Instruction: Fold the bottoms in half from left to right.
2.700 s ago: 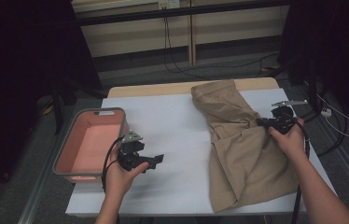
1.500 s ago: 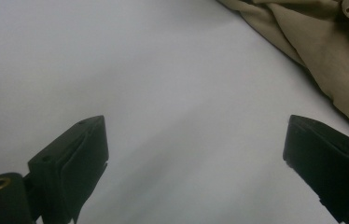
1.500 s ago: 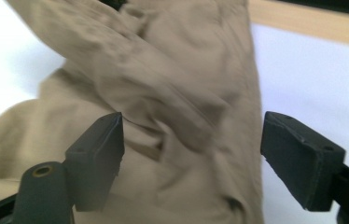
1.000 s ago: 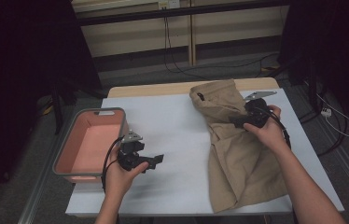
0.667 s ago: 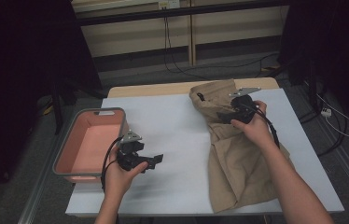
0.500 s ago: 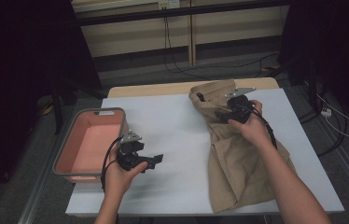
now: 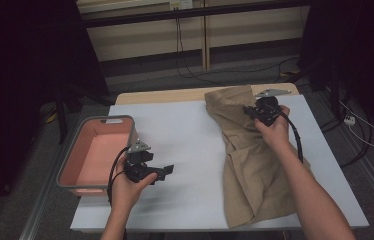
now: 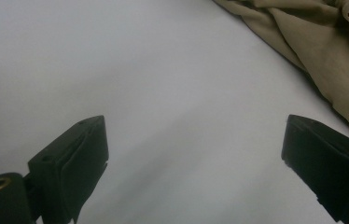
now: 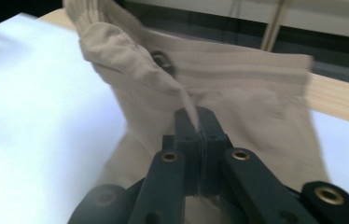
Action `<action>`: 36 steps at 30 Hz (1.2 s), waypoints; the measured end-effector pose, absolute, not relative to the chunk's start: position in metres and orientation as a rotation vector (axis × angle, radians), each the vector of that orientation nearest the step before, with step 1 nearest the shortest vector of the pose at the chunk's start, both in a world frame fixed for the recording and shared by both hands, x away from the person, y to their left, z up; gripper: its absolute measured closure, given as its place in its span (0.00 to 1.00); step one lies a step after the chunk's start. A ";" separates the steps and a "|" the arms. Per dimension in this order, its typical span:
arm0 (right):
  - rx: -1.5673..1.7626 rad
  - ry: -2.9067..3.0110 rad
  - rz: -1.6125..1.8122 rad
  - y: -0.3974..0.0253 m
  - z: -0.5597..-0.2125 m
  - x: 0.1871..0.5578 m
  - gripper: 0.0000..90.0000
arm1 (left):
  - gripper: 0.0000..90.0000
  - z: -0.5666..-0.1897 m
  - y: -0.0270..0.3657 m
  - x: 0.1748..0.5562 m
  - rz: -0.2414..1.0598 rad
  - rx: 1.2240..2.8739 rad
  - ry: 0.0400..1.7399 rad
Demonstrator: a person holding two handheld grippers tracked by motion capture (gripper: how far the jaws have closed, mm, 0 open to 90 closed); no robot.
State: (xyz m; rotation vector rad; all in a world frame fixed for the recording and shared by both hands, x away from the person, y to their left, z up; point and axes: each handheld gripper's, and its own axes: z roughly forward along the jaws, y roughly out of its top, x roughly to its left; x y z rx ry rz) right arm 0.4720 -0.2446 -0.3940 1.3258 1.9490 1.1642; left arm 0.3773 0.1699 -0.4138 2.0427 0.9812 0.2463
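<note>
On the white table's (image 7: 190,150) far right side, my right gripper (image 9: 196,122) pinches a fold near the waistband of the crumpled khaki cotton trousers (image 7: 247,155), mid-fold I judge, while my left gripper (image 8: 196,154), jaws wide and empty, must next seize cloth.

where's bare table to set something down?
Widest free patch: middle of the table, between the pink bin and the tan trousers. The left gripper hovers open at its near edge. The right side is crowded: trousers, with the right gripper shut on them.
</note>
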 end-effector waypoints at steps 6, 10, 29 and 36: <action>1.468 1.844 1.135 -0.276 -0.402 0.485 1.00 | 0.08 -0.415 0.168 0.377 0.241 2.041 0.987; 1.558 1.785 1.103 -0.297 -0.408 0.497 1.00 | 0.08 -0.415 0.166 0.377 0.235 2.045 0.979; 1.541 1.955 0.973 -0.291 -0.436 0.516 1.00 | 0.08 -0.417 0.164 0.380 0.234 2.051 0.981; 1.553 1.922 0.929 -0.295 -0.437 0.516 0.92 | 0.08 -0.418 0.164 0.381 0.232 2.052 0.972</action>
